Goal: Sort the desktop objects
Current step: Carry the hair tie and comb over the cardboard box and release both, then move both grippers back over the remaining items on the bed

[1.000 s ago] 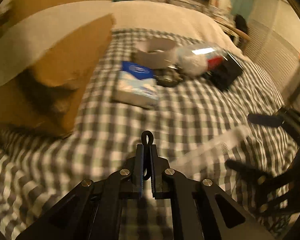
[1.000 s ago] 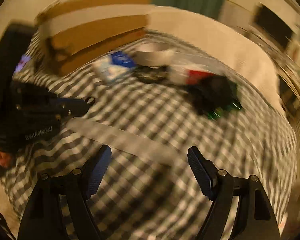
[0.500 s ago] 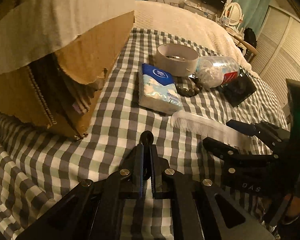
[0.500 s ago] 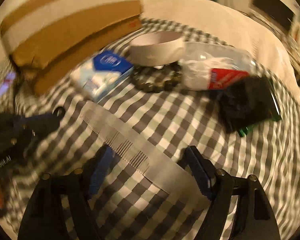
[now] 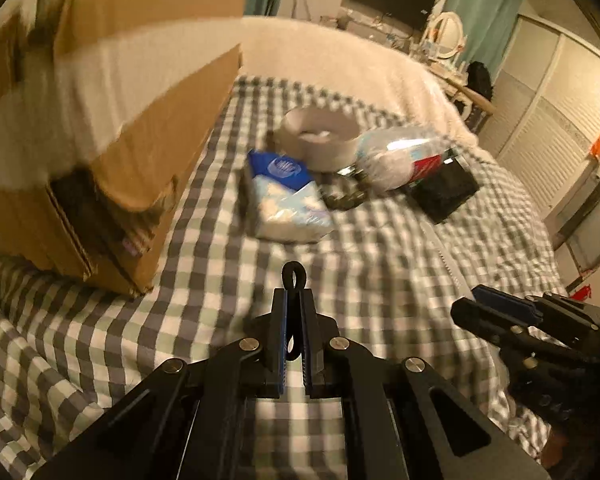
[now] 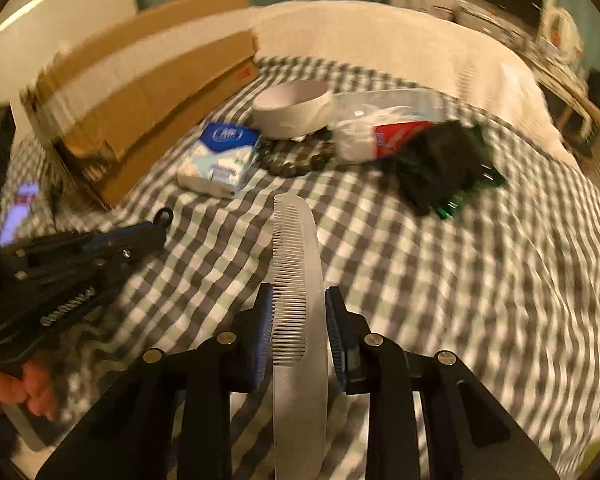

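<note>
Comb (image 6: 296,280) swung lengthwise btwn right tongs (image 6: 298,308), jaws closing on it; left tongs (image 5: 294,300) pinched shut, empty. Box (image 5: 112,128) gets nothing yet; tissues (image 6: 220,158), beads etc. left.

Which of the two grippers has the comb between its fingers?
The right gripper: its closing jaws flank the comb. The left gripper pinches only a small black loop.

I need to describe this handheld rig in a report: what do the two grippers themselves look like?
Both look alike. The left gripper and right gripper are matte black, built of angular linkage arms joined by round silver pins, with cut-out slots in the outer arms. Their fingers are flat black bars lined with ribbed blue pads. Seen from the right wrist, the left one also shows a small exposed spring. No cables or sleeves show.
</note>
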`<state>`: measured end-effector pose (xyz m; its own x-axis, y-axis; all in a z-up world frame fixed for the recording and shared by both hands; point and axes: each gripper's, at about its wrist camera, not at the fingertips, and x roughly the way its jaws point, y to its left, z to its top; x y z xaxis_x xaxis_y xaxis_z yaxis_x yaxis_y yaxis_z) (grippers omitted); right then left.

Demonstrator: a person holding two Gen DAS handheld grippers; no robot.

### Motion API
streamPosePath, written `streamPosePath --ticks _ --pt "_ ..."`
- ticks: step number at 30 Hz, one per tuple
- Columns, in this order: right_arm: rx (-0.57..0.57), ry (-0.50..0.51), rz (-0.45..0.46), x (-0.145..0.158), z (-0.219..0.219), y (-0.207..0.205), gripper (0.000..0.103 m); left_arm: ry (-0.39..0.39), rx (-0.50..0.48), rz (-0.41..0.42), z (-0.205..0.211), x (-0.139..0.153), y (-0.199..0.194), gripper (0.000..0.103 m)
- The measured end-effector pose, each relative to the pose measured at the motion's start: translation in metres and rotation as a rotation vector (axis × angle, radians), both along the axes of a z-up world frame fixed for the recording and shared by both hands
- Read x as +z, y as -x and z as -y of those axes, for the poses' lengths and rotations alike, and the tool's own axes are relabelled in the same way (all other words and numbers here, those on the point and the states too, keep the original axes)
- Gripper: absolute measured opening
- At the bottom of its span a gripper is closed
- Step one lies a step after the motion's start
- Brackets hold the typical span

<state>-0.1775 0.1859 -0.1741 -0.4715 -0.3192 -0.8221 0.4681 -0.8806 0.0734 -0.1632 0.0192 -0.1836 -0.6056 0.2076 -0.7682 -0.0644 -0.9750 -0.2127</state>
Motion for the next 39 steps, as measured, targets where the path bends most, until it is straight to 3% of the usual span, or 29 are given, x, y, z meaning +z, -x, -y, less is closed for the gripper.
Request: streamPosePath --ticks 3,8,12,15,18,21,25,28,29,30,31,32,35,39 --pt "-0.041 0.063 -0.020 0.029 -0.005 -0.002 0.025 -0.023 -0.024 -0.075 -0.007 0.030 -0.007 0.005" --pt "-0.039 0.147 -0.122 0.102 0.005 -0.005 0.025 -0.059 -0.006 -0.225 0.004 0.099 -0.014 0.005" --pt "0.009 0.268 -0.142 0.154 0.037 0.004 0.025 -0.062 0.087 -0.328 0.043 0.156 -0.012 0.005" --pt "0.066 0.342 -0.131 0.176 0.077 0.016 0.025 -0.034 0.155 -0.369 0.082 0.183 -0.001 0.005" --pt "0.100 0.374 -0.126 0.184 0.123 0.033 0.025 0.009 0.189 -0.354 0.120 0.190 0.023 0.005" --pt "0.094 0.420 -0.085 0.180 0.162 0.060 0.025 0.031 0.210 -0.324 0.146 0.173 0.045 0.005" --pt "0.077 0.421 -0.056 0.165 0.205 0.096 0.025 -0.027 0.200 -0.304 0.166 0.146 0.061 0.005" --pt "0.057 0.413 -0.054 0.155 0.220 0.116 0.027 -0.026 0.153 -0.311 0.163 0.137 0.069 0.008" --pt "0.048 0.415 -0.049 0.153 0.221 0.121 0.038 -0.009 0.155 -0.306 0.162 0.135 0.071 0.020" --pt "0.038 0.420 -0.047 0.150 0.220 0.124 0.044 0.000 0.163 -0.297 0.161 0.133 0.072 0.046" --pt "0.019 0.427 -0.057 0.150 0.216 0.126 0.054 -0.004 0.173 -0.290 0.164 0.130 0.072 0.060" --pt "0.005 0.433 -0.070 0.150 0.211 0.127 0.056 -0.022 0.182 -0.289 0.166 0.130 0.071 0.082" --pt "-0.031 0.435 -0.104 0.157 0.187 0.124 0.058 -0.047 0.231 -0.313 0.163 0.134 0.063 0.092" --pt "-0.089 0.358 -0.197 0.170 0.138 0.100 0.060 0.058 0.246 -0.340 0.136 0.150 0.049 0.099"
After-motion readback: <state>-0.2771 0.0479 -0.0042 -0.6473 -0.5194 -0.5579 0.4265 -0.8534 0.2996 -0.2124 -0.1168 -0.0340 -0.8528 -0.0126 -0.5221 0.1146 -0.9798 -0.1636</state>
